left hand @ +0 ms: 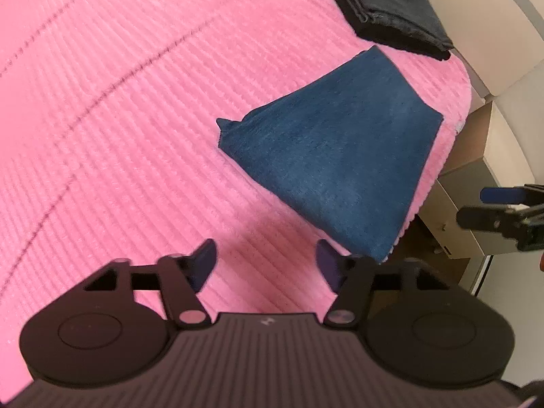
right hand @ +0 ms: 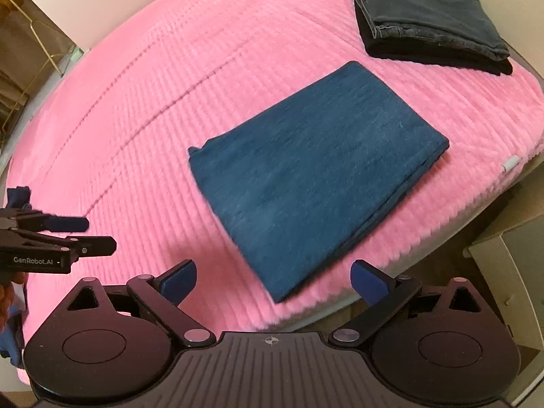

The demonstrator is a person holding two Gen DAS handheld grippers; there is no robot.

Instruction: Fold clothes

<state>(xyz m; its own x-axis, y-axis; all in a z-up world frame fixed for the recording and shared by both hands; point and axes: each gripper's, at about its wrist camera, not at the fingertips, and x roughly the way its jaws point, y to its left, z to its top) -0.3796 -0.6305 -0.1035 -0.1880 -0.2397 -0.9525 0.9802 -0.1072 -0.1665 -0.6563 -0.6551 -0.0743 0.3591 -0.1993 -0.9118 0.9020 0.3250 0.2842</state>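
Blue cloth [right hand: 306, 183] lies folded just beyond empty right claw [right hand: 273, 280]

Pink bed [right hand: 170, 108]: blue garment [right hand: 306, 183], dark jeans [right hand: 431, 17].

The pink bedcover [right hand: 170, 108] is a plush, ribbed cloth with a soft, matt nap. The folded blue garment [right hand: 312, 176] looks like fleecy, velvety fabric, also matt. The dark folded jeans [right hand: 428, 17] are coarse denim with stitched seams. Both gripper [left hand: 267, 260] [right hand: 273, 280] bodies are matt black ridged plastic with small shiny metal pivots and smooth blue pads [right hand: 180, 280].
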